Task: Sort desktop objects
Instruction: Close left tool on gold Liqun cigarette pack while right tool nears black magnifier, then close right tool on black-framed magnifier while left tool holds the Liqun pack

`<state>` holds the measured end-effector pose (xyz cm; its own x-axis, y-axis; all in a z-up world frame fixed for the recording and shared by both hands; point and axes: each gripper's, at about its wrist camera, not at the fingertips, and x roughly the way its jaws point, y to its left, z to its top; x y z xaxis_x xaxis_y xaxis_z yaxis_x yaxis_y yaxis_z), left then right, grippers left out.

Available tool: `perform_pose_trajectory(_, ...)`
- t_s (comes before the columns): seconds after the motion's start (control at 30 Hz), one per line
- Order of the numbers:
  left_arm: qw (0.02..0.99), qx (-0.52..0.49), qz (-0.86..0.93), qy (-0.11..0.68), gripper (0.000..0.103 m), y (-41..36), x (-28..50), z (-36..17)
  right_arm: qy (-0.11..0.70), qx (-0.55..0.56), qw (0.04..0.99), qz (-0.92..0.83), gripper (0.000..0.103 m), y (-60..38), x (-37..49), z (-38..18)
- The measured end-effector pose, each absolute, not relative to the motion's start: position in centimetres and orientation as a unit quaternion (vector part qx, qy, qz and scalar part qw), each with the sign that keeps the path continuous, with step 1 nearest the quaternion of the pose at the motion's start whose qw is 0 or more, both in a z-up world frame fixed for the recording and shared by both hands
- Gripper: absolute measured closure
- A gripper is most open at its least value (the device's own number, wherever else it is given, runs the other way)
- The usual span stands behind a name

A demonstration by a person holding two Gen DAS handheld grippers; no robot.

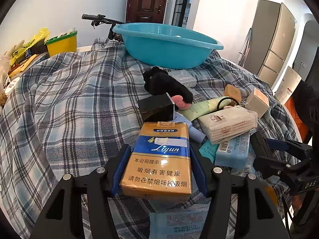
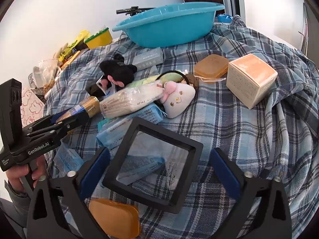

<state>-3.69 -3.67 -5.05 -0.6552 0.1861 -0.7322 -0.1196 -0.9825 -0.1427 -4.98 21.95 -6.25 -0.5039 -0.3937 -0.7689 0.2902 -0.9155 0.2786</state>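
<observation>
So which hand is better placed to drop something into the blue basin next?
Left. Its gripper is already shut on the cigarette pack, facing the basin; the right gripper is open around the black frame.

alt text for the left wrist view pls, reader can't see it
The left claw is shut on a gold and blue cigarette pack, held over a plaid cloth. Beyond it lies a pile of tissue packs, a black plush toy and small boxes, with a blue basin at the far end.
</observation>
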Motion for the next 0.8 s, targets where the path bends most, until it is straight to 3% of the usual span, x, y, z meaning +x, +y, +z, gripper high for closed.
perform_pose_trajectory(0.1, 0.085, -0.404, 0.910, -0.041, 0.042, -3.7, -3.5, -4.8, -0.037, 0.438, 0.190, -0.878, 0.030, 21.7, -4.6, -5.3)
perform_pose_trajectory(0.43, 0.091, -0.406, 0.909, -0.030, 0.042, -2.8, -3.5, -4.8, 0.054, 0.401, 0.181, -0.896, 0.031, 20.4, -4.0, -4.8)
perform_pose_trajectory(0.57, 0.088, -0.411, 0.907, -0.025, 0.042, -2.7, -3.6, -5.1, -0.019, 0.442, 0.188, -0.877, 0.014, 22.0, -5.2, -6.1)
perform_pose_trajectory(0.8, 0.088, -0.413, 0.906, -0.025, 0.042, -2.7, -3.7, -5.3, -0.104, 0.444, 0.219, -0.862, 0.013, 24.4, -5.3, -6.7)
